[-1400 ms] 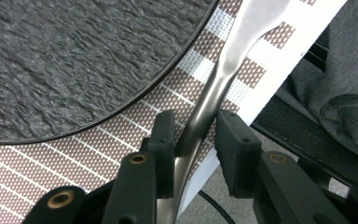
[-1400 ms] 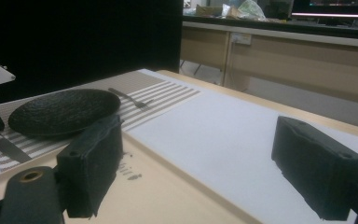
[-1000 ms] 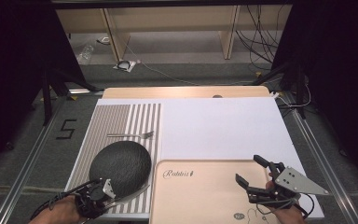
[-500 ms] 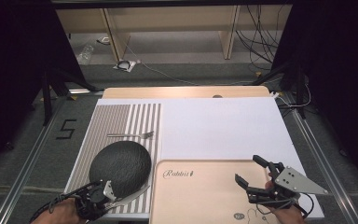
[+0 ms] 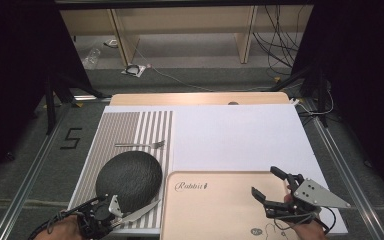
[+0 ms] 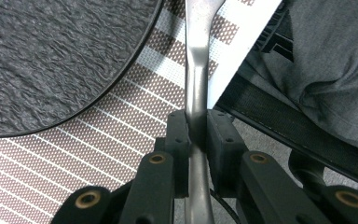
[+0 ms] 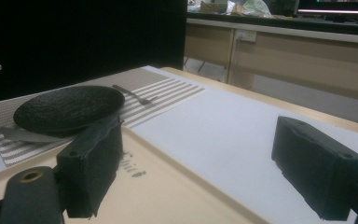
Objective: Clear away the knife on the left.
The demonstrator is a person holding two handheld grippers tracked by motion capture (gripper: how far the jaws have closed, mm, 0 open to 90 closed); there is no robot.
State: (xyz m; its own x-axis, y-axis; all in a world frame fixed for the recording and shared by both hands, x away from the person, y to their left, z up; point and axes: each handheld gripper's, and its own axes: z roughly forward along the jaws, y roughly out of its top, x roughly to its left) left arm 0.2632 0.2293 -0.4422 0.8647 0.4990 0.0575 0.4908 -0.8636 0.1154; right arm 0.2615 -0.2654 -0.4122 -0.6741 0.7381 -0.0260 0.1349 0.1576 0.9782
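Note:
A dark, rough-textured plate (image 5: 130, 180) rests on a striped placemat (image 5: 130, 125), with a fork (image 5: 140, 145) lying just beyond it. My left gripper (image 5: 111, 212) is at the mat's near edge, shut on the handle of a metal knife (image 5: 140, 211) whose blade points right, beside the plate. In the left gripper view the knife handle (image 6: 196, 70) runs up between the closed jaws of the left gripper (image 6: 196, 126), next to the plate (image 6: 51, 60). My right gripper (image 5: 265, 181) hovers open over a wooden tray (image 5: 215, 210), nothing between the jaws of the right gripper (image 7: 196, 158).
A white sheet (image 5: 235, 135) covers the table's middle and right. The tray (image 7: 168, 196) bears printed lettering near its far left corner. The right gripper view also shows the plate (image 7: 70, 109) and fork (image 7: 133, 95). Floor, cables and furniture legs lie beyond the table.
The left gripper with the knife has shifted slightly along the mat's near edge. The right gripper has barely moved and stays open.

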